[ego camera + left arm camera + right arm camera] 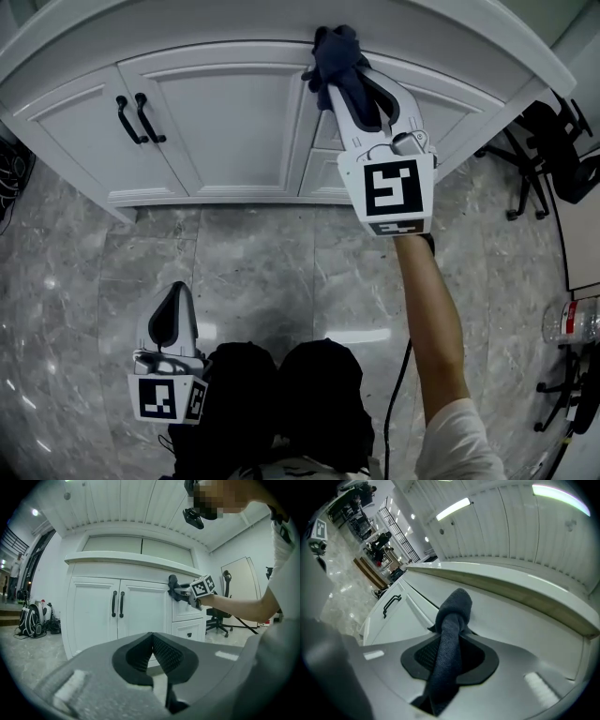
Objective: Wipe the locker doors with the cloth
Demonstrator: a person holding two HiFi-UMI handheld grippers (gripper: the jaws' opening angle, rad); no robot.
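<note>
the grey marble floor (pixel 281 272) filled the lower part of the head view, and the white locker unit (pixel 234 187) ran across the top from about 10 o'clock to 2 o'clock under its overhanging top ledge (pixel 112 28). its pair of locker doors (pixel 225 117) sat on the left side, with two black handles (pixel 136 119) at about 10 o'clock where one pair of doors met, and drawer fronts (pixel 323 173) lay to the right. the person's right arm (pixel 436 309) reached out toward 1 o'clock, carrying the right gripper (pixel 334 82), whose claw was clenched on the dark cloth (pixel 336 49); the cloth ran up between the pads and bunched beyond the tips, pressed high on the unit just under the ledge, near the seam between the right door and the drawers. the left gripper (pixel 178 292) hung low at 7 o'clock, well apart from the unit, its claw closed tip to tip with nothing in it. the step in hand looked like the wiping itself, at the upper edge of a door. the next move probably called for keeping the cloth flat against the panel and sweeping it down or across toward 10 o'clock, easing round the handles without the cloth slipping from the pads.
</note>
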